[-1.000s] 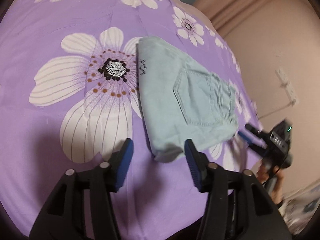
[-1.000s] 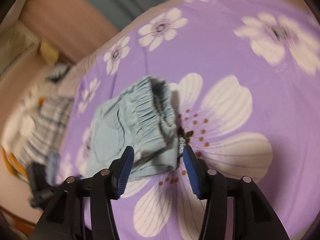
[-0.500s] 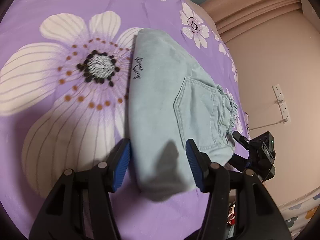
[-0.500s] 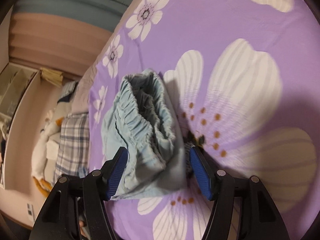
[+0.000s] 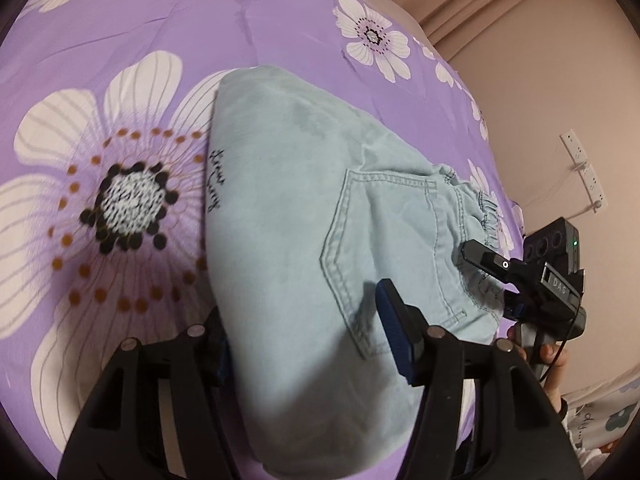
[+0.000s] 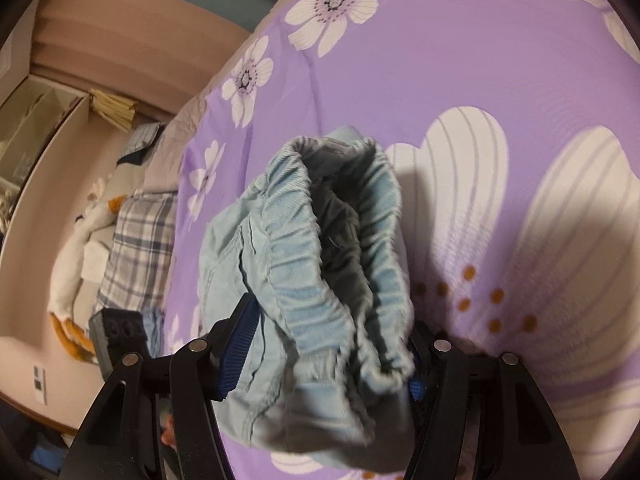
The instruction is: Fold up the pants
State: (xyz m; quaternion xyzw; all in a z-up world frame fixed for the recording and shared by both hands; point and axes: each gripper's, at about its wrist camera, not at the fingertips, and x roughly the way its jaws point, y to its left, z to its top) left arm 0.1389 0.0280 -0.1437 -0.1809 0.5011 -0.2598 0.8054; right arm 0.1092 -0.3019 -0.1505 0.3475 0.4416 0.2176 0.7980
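Lying folded on purple floral bed (image 5: 120, 40): pale-blue pants (image 5: 280, 220); left tongs (image 5: 308, 340) opening astride fold, right tongs (image 6: 332, 352) apart astride waistband at three o'clock, neither pinching

Folded light-blue pants (image 5: 280, 208) lie on the purple flowered bedspread (image 5: 120, 32).

folded pants (image 5: 288, 216) on bedspread (image 5: 120, 20) — grippers at opposite ends

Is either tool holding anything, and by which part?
No hold is evident: left tool, jaws opening, straddles the pants at their folded end; right tool straddles the waistband.
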